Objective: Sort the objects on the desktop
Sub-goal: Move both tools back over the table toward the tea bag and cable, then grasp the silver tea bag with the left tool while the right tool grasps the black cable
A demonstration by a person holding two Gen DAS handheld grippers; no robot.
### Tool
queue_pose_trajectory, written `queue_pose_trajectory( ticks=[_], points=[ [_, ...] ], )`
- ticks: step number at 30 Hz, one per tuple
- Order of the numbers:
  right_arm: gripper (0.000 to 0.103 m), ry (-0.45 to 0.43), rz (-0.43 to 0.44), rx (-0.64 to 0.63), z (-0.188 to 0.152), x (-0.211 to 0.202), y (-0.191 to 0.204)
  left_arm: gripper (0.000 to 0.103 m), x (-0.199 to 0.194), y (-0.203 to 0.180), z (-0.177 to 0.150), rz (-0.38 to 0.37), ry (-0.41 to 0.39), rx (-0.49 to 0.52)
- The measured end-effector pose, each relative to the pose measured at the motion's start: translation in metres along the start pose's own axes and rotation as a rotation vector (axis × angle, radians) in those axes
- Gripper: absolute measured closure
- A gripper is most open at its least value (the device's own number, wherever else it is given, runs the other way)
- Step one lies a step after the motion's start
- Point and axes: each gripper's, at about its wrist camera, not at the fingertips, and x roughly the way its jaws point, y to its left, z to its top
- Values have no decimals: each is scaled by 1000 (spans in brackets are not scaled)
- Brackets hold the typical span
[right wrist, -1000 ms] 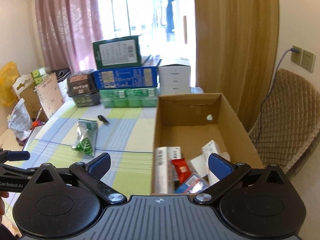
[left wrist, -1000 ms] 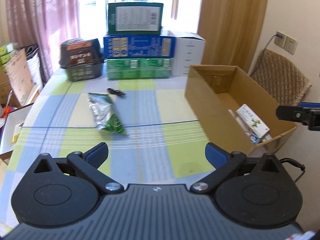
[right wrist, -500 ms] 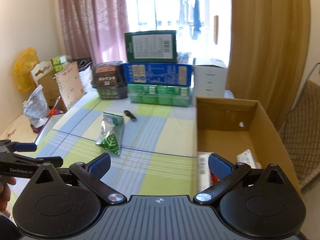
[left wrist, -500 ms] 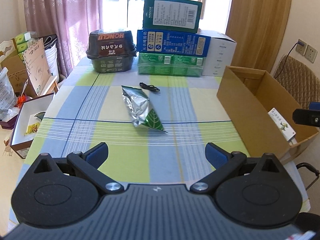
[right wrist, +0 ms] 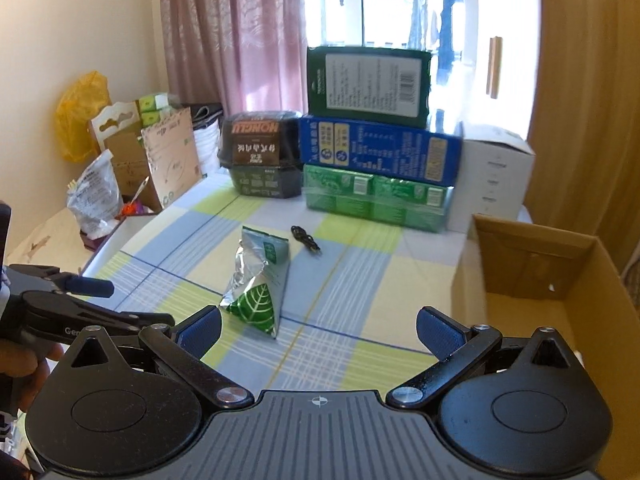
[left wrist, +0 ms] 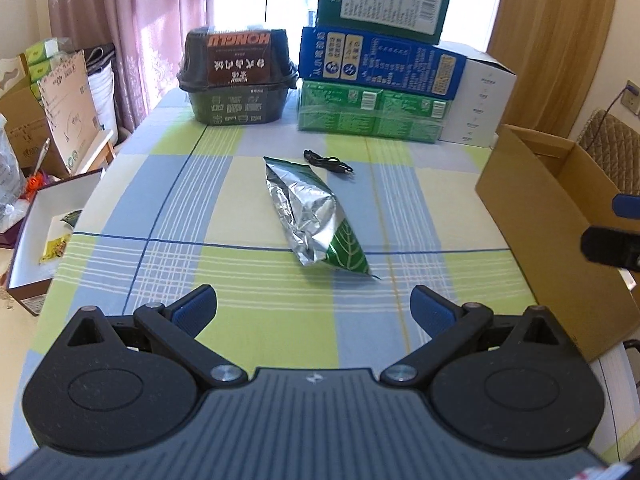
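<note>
A silver and green foil snack bag (left wrist: 316, 222) lies in the middle of the checked tablecloth; it also shows in the right wrist view (right wrist: 260, 284). A small black cable (left wrist: 328, 163) lies just behind it, also in the right wrist view (right wrist: 306, 239). An open cardboard box (left wrist: 556, 216) stands at the table's right edge, also in the right wrist view (right wrist: 560, 280). My left gripper (left wrist: 314, 312) is open and empty, short of the bag. My right gripper (right wrist: 318, 330) is open and empty, near the bag and left of the box.
Stacked green, blue and white cartons (left wrist: 380, 84) and a black noodle bowl pack (left wrist: 238, 76) line the table's far edge. A white open box (left wrist: 44, 232) and cardboard clutter (left wrist: 52, 116) sit off the table's left side. A chair (left wrist: 612, 152) stands behind the cardboard box.
Both grippers have swung left, away from the cardboard box and toward the foil bag, which now sits central and closer. Both stay open.
</note>
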Motion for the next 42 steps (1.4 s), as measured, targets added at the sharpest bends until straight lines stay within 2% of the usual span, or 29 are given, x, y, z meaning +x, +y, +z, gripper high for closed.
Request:
queue_pose_trajectory(
  ticks=[7,13,21,26,28,30,31,34,38,42],
  points=[
    [3,29,28,20,17,56,-11,2,50,11,20,-15,29,22],
    [12,50,25,14,28,100,-23,2,90,17,43,-48,35,18],
    [25,90,7,4,33,151,-42,2,141,13,57,-71,62,23],
    [27,130,3,2,28,176,-50,3,168,15,62,-83,86,7],
    [27,141,2,-2,27,183,-52,5,177,14,61,-80,99,14],
    [29,153,-1,-9,27,192,-53,14,185,13,60,-69,113,32],
    [30,159,-2,-13,26,196,-53,15,187,13,60,-65,118,38],
    [33,173,2,-22,26,209,-52,18,191,15,60,-88,126,46],
    [35,180,31,-47,28,224,-47,31,191,18,63,-102,131,69],
    [36,175,79,-85,35,242,-40,33,191,31,66,-86,130,102]
  ],
)
